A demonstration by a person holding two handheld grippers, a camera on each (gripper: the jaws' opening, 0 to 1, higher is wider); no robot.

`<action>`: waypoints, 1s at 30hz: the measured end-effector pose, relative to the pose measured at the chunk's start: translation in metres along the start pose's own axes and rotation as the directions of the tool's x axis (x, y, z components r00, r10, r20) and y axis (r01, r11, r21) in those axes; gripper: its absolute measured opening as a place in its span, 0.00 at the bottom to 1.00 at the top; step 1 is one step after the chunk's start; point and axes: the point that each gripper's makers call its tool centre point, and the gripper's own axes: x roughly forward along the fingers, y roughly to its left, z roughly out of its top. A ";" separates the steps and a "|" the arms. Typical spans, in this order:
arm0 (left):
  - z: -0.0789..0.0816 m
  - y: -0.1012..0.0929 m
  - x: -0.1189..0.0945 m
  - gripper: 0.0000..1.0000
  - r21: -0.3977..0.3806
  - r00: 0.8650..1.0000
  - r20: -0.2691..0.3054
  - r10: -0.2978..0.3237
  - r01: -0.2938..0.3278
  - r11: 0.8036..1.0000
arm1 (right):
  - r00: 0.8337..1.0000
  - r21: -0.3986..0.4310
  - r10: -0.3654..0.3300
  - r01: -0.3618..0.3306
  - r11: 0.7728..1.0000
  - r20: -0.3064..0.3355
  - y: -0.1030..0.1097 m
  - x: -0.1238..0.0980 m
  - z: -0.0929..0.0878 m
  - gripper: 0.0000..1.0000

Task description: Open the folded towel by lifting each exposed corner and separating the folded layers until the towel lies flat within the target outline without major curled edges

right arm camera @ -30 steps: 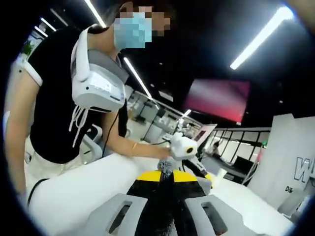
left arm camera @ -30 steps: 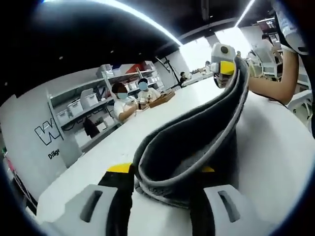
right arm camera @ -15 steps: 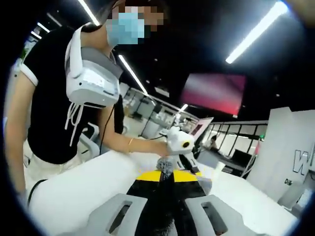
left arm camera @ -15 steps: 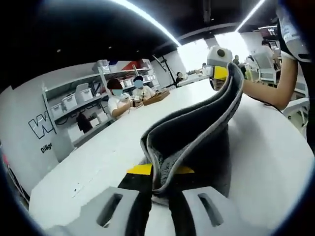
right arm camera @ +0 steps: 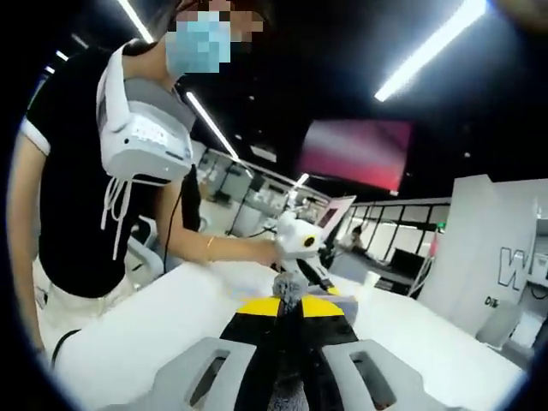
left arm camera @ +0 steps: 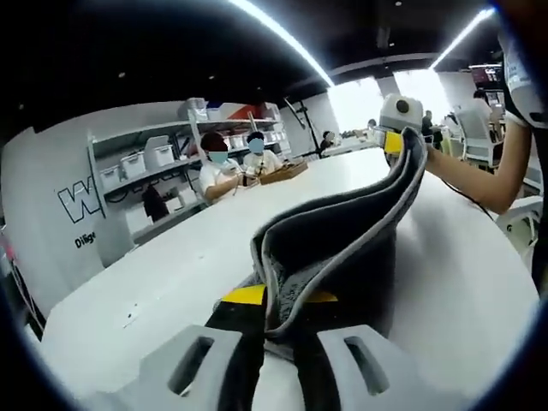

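Note:
A grey towel (left arm camera: 342, 240) hangs in a curved, sagging band above the white table (left arm camera: 171, 265). My left gripper (left arm camera: 278, 300) is shut on one end of it, low in the left gripper view. The other end runs up to my right gripper (left arm camera: 398, 128), which pinches it at the upper right. In the right gripper view the towel's fuzzy edge (right arm camera: 288, 291) shows edge-on between the shut jaws of my right gripper (right arm camera: 289, 310). Beyond it a hand holds the left gripper (right arm camera: 300, 247).
A person in a black shirt (right arm camera: 77, 197) with a white device (right arm camera: 141, 128) on the chest stands at the table's edge. Two seated people (left arm camera: 235, 167) work at the far end. Shelves with bins (left arm camera: 141, 171) line the wall behind them.
My left gripper's jaws have drawn closer together on the towel, which bulged loosely between them a second ago. The towel band has lowered slightly, and both views have shifted a little.

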 end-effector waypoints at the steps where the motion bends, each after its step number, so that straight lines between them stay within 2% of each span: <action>1: 0.001 0.000 -0.002 0.08 0.000 1.000 -0.003 0.010 -0.010 1.000 | 1.000 -0.023 -0.024 0.024 0.999 -0.017 -0.003 -0.001 0.001 0.00; 2: 0.002 -0.001 -0.006 0.08 -0.014 1.000 -0.009 0.026 -0.026 1.000 | 0.998 -0.033 -0.052 0.051 0.998 -0.023 -0.005 -0.002 0.003 0.00; 5: 0.009 -0.007 -0.016 0.08 -0.010 1.000 -0.001 0.025 -0.025 1.000 | 0.997 -0.026 -0.080 0.080 0.996 -0.018 -0.005 -0.008 0.010 0.00; 11: 0.021 -0.017 -0.030 0.09 0.057 0.999 -0.004 0.052 -0.052 0.997 | 0.996 0.001 -0.093 0.093 0.996 0.015 -0.001 -0.013 0.014 0.00; 15: 0.025 -0.022 -0.036 0.09 0.053 0.997 0.006 0.077 -0.077 0.996 | 0.995 0.009 -0.098 0.098 0.995 0.024 0.003 -0.014 0.015 0.00; 17: 0.026 -0.026 -0.040 0.09 0.070 0.995 0.002 0.096 -0.095 0.993 | 0.995 0.019 -0.095 0.095 0.995 0.007 0.007 -0.017 0.013 0.00; 19: 0.028 -0.032 -0.042 0.09 0.145 0.996 -0.004 0.086 -0.084 0.986 | 0.995 0.022 -0.098 0.098 0.995 -0.004 0.010 -0.019 0.012 0.00; 22: 0.031 -0.038 -0.045 0.09 0.134 0.996 0.001 0.087 -0.086 0.987 | 0.994 0.026 -0.108 0.109 0.994 -0.017 0.011 -0.022 0.012 0.00; 23: 0.035 -0.039 -0.047 0.09 0.124 0.995 0.023 0.092 -0.094 0.988 | 0.993 0.031 -0.114 0.115 0.993 -0.021 0.012 -0.023 0.012 0.00; 26: 0.037 -0.044 -0.051 0.09 0.119 0.995 0.042 0.092 -0.097 0.988 | 0.992 0.068 -0.121 0.122 0.990 -0.028 0.014 -0.023 0.010 0.00; 30: 0.034 -0.055 -0.056 0.09 0.118 0.997 0.037 0.073 -0.077 0.990 | 0.991 0.079 -0.124 0.128 0.989 -0.051 0.020 -0.024 0.008 0.00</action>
